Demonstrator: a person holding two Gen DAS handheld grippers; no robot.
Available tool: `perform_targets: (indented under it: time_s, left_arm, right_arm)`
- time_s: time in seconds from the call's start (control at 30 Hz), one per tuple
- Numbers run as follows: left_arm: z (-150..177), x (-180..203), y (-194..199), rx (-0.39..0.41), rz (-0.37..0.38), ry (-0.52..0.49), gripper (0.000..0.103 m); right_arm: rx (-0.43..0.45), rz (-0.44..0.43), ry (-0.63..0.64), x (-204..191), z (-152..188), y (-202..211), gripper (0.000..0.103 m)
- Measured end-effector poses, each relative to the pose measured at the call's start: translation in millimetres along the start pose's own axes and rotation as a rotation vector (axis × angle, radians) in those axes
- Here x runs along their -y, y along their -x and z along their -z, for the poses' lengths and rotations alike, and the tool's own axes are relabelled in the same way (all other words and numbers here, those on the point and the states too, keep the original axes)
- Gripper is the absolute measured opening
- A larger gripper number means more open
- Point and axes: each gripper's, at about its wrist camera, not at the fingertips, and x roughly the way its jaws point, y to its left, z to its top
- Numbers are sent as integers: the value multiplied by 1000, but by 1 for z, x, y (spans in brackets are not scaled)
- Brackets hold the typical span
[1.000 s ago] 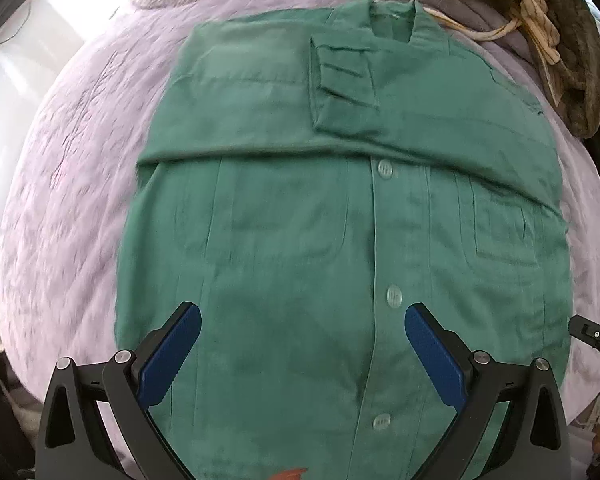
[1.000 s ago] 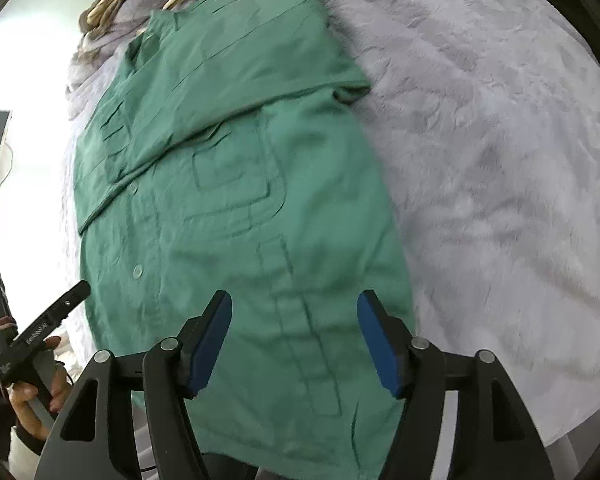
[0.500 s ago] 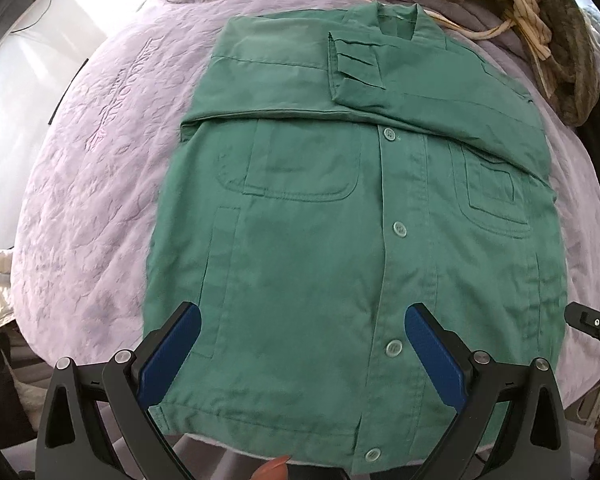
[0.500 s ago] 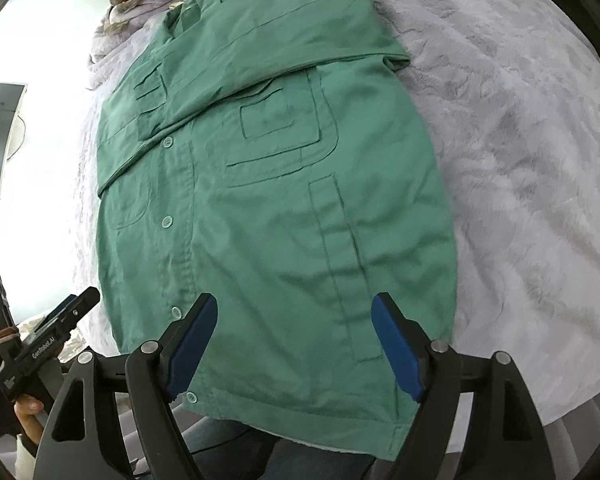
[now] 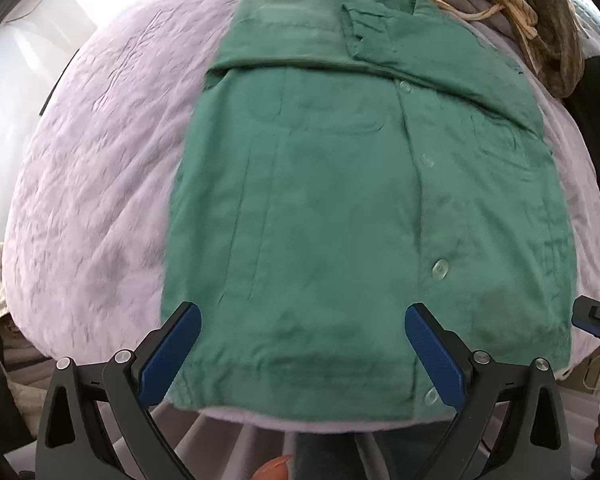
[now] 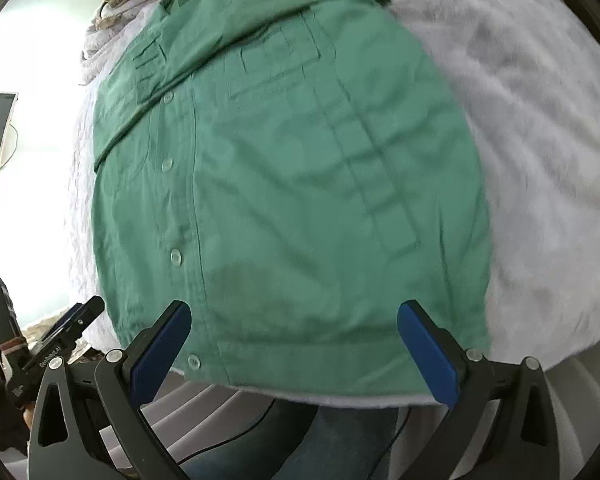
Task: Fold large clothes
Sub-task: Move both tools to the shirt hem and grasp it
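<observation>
A green button-up shirt lies flat, front up, on a lilac bedspread, both sleeves folded across its chest. Its hem reaches the near bed edge. It also shows in the right wrist view. My left gripper is open and empty, hovering over the hem's left half. My right gripper is open and empty over the hem's right half. The right gripper's tip shows at the left view's right edge. The left gripper shows at the right view's left edge.
A pile of striped and olive clothes lies at the far right of the bed behind the collar. The bedspread extends to the shirt's right. The person's jeans are below the bed edge.
Both grippers have pulled back and lowered toward the shirt's hem. The right gripper's jaws have opened wider. The shirt has not moved.
</observation>
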Motion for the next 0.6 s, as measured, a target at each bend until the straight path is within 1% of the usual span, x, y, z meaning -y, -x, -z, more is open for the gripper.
perform_targets:
  time_s: [0.07,0.13,0.23,0.3,0.4,0.53,0.6]
  left_arm:
    - [12,-8,0,11,-29,-1,102]
    - [21,-15,1,14,-31,1,102]
    - [34,-25,-1,-2,2,1,102]
    - [41,-33,-2,-3,21,15,102]
    - [48,-46,-4,-7,32,44,102]
    - [54,-66,-6,-4,47,67,102]
    - [54,-75,-10,-6,63,76,102]
  right_arm:
    - [1,-14,1,-2,9,-2,103]
    - [10,-23,8,-3,16,-2,103]
    - [45,-26,13,-1,27,3,103]
    - [84,-29,2,5,34,9,103]
    - [136,-35,-42,22,41,19,103]
    - [135,-20,-126,56,41,27,103]
    - [160,-9,-171,73,40,30,103]
